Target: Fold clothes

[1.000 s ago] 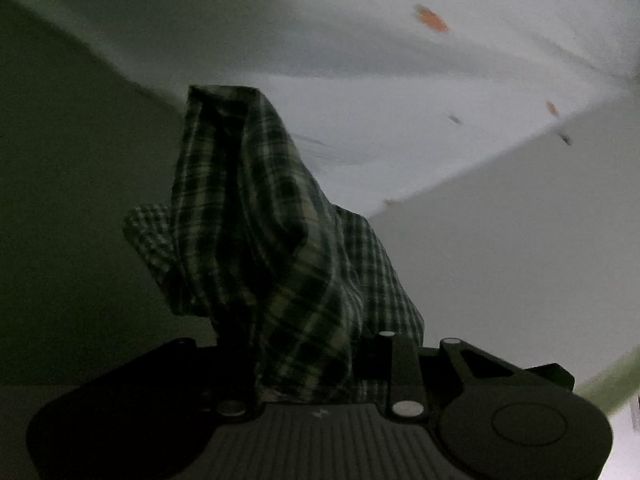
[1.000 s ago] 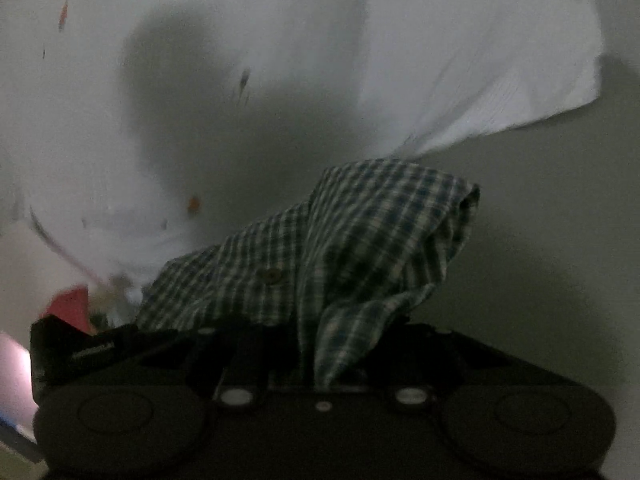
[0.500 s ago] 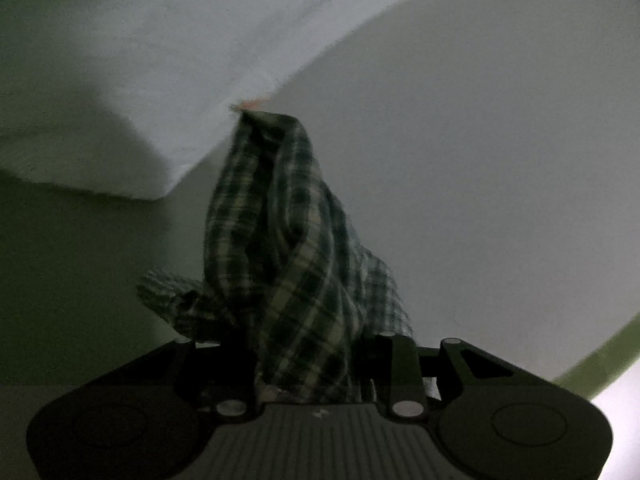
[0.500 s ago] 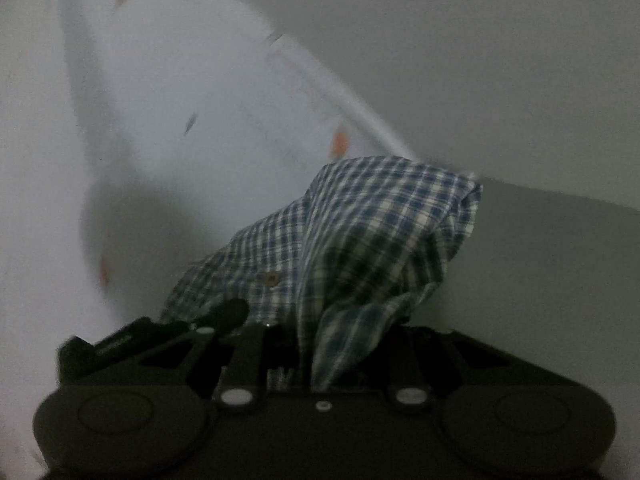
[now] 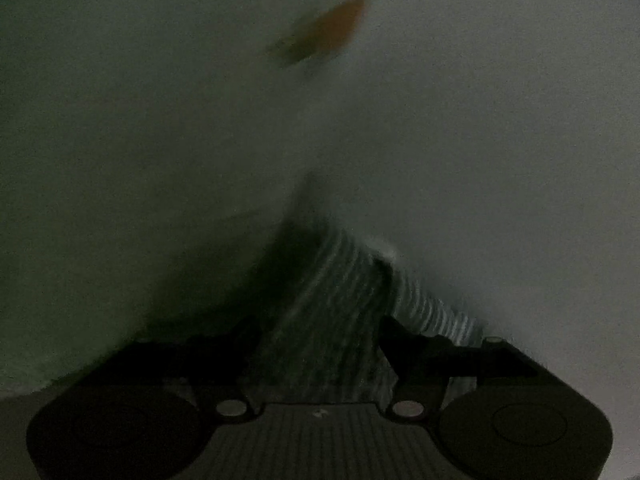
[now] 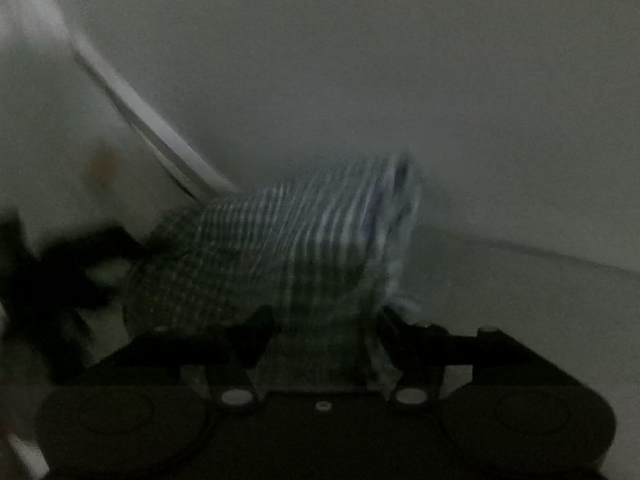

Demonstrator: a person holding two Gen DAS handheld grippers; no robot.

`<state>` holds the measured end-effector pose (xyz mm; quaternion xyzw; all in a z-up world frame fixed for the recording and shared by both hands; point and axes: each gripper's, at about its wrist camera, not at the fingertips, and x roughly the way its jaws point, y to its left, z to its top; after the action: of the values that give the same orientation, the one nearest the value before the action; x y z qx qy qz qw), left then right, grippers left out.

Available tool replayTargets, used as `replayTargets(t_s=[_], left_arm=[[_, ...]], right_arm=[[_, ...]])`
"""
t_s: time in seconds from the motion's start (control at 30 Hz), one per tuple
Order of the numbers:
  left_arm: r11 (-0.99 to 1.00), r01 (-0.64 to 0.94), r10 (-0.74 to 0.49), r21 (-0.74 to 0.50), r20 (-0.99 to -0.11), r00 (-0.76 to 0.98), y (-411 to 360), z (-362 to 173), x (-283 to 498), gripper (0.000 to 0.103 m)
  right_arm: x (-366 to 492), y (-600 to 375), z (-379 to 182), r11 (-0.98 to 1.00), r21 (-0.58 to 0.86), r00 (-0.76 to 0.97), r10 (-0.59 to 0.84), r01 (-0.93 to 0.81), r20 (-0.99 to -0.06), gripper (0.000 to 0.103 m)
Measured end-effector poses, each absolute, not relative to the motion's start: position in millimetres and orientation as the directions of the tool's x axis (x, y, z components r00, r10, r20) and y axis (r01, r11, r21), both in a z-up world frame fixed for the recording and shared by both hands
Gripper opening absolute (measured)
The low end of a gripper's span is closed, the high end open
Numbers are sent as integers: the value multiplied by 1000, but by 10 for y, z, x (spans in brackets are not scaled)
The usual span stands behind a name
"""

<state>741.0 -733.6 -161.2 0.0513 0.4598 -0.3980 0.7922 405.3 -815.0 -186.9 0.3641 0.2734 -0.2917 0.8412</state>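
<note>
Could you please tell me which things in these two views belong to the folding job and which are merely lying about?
Belongs to the job:
- green-and-white plaid cotton shirt
- left gripper
- right gripper

Lying about:
- white sheet with orange specks
- plain grey surface

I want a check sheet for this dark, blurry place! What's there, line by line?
Surface: pale sheet with an orange mark, smeared by blur.
Job's things: plaid shirt, bunched; it also shows in the left view.
Clutter: white bedding edge at the left of the right view.
Grippers: left claw and right claw have just been opening; the shirt lies between each one's jaws. Whether the pads press on it is too dark to tell.
Cables: nothing seen.
Surroundings: plain grey wall; a dark blurred shape at the left edge, too blurred to name.
</note>
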Motion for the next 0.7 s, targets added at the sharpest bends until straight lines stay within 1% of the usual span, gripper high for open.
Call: replayTargets(t_s=[0.07,0.1,0.17,0.2,0.27,0.3,0.37,0.4,0.43,0.47,0.53,0.6,0.63,0.67,0.7], left_arm=[[678,668,-595,-306,-763,255,-7271,-1688,7435,68],[673,674,-610,-305,-744,272,-7231,-1661,7387,71],[656,695,-650,-296,-690,320,-7114,-1605,7237,78],[643,707,-673,-295,-658,338,-7048,-1666,7235,81],[624,728,-695,-283,-626,352,-7020,-1743,7062,83],[615,738,-705,-276,-612,359,-7008,-1786,6977,83],[635,737,-653,-233,-672,350,-7081,-2070,6902,83],[648,728,-631,-223,-693,349,-7098,-2195,6899,83],[666,711,-618,-224,-701,357,-7087,-2314,6903,83],[685,689,-612,-236,-699,370,-7056,-2377,6909,83],[712,649,-616,-270,-683,392,-6970,-2298,6904,83],[727,619,-626,-297,-657,421,-6824,-2115,6830,83],[734,610,-629,-298,-636,447,-6712,-2071,6815,83],[741,600,-632,-300,-614,473,-6569,-1919,6719,83],[748,591,-633,-303,-592,498,-6426,-1768,6623,83]], right_arm=[[4048,-8149,-1883,606,387,657,-314,695,-685,58],[4039,-8114,-1838,630,364,662,-332,686,-672,56],[4036,-8070,-1767,695,314,695,-368,647,-617,50],[4067,-8064,-1773,730,295,717,-364,616,-594,49],[4145,-8050,-1796,795,260,760,-344,548,-552,47],[4227,-8084,-1850,803,273,765,-313,530,-563,47],[4379,-8165,-2067,785,290,720,-265,547,-642,46],[4444,-8186,-2161,789,258,687,-265,558,-677,46],[4466,-8183,-2196,801,221,672,-276,556,-687,46],[4468,-8193,-2150,809,197,663,-285,554,-692,48],[4436,-8220,-2006,814,173,656,-299,554,-693,53],[4255,-8180,-1867,826,178,681,-296,534,-670,62],[4183,-8153,-1778,837,172,693,-294,519,-659,72],[4109,-8090,-1671,851,162,704,-291,500,-647,78],[4033,-8018,-1560,864,151,716,-287,480,-636,79]])
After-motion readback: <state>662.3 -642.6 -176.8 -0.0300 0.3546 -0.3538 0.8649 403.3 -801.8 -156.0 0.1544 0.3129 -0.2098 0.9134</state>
